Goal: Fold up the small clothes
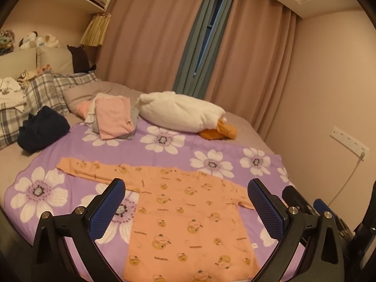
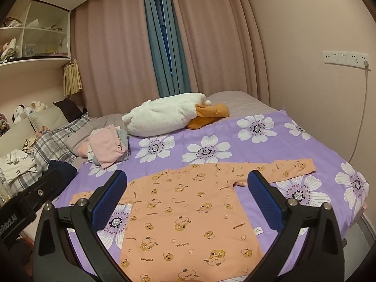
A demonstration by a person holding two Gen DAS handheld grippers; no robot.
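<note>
A small orange long-sleeved shirt (image 1: pixel 185 213) with duck prints lies flat on the purple flowered sheet (image 1: pixel 77 141), sleeves spread out. It also shows in the right wrist view (image 2: pixel 188 211). My left gripper (image 1: pixel 186 206) is open and empty, hovering above the shirt's body. My right gripper (image 2: pixel 188 199) is open and empty, also above the shirt. The right gripper's fingers (image 1: pixel 296 199) show at the right edge of the left wrist view. The left gripper's body (image 2: pixel 30 199) shows at the left edge of the right wrist view.
A pile of folded pink and grey clothes (image 1: pixel 112 117) lies beyond the shirt, a dark navy garment (image 1: pixel 42 129) to its left. A white plush duck (image 1: pixel 181 112) lies at the back. Plaid pillows (image 1: pixel 47 89) are at left. A wall (image 1: pixel 329 94) with sockets runs at right.
</note>
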